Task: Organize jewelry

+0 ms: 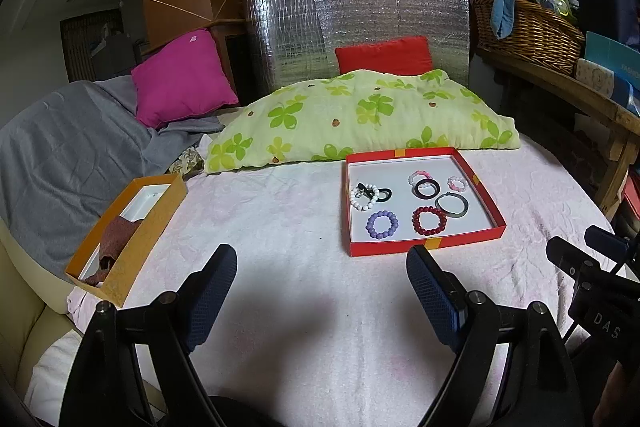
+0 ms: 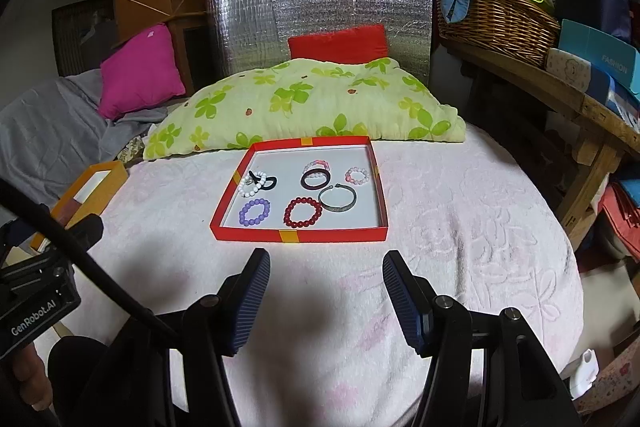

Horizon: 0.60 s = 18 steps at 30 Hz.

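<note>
A shallow red tray (image 1: 424, 246) (image 2: 298, 235) lies on the pale pink bedspread and holds several bracelets: a purple bead one (image 1: 382, 224) (image 2: 254, 211), a dark red bead one (image 1: 429, 220) (image 2: 303, 213), a grey-green bangle (image 1: 452, 204) (image 2: 338, 199), a white bead one (image 1: 364, 196) (image 2: 252, 185) and smaller pink ones (image 1: 457, 183) (image 2: 357, 175). An orange box (image 1: 132, 247) (image 2: 102, 187) with a brown cloth (image 1: 116, 239) inside sits at the left. My left gripper (image 1: 322, 259) hovers open before the tray, nothing between its fingers. My right gripper (image 2: 326, 263) stands open just short of the tray's near wall.
A green clover-print pillow (image 1: 360, 119) (image 2: 304, 107) lies behind the tray, with a magenta cushion (image 1: 182, 79), a red cushion (image 1: 384, 55) and a silver foil panel (image 1: 360, 23) beyond. A wicker basket (image 2: 496, 19) sits on a wooden shelf at right. A grey blanket (image 1: 60, 155) covers the left.
</note>
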### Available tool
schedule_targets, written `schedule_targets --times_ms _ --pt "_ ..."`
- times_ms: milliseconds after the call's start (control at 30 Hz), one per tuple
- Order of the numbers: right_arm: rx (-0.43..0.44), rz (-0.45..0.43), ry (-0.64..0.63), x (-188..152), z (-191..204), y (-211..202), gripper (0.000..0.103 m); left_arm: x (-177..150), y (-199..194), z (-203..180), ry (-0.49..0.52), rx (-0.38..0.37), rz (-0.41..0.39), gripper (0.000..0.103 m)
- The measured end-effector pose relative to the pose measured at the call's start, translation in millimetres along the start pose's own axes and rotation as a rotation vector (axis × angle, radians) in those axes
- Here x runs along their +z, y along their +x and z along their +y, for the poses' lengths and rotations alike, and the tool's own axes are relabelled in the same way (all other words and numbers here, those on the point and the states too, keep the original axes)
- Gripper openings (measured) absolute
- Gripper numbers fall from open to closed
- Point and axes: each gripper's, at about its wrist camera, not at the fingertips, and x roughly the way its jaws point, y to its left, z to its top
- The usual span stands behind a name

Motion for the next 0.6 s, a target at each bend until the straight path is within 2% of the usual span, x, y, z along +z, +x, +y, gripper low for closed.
schedule_targets --times_ms 367,467,600 --pt "-0.007 -0.003 -0.003 6 0 9 0.063 3 6 0 0.003 -0.002 0.001 0.087" --pt "-0.019 0.0 0.007 5 -5 16 0.063 2 14 0 -0.001 -0.024 0.009 0.087" --pt "-0.032 0.014 0.039 3 -23 31 0.063 0 31 8 -0.032 -0.013 0.017 0.087"
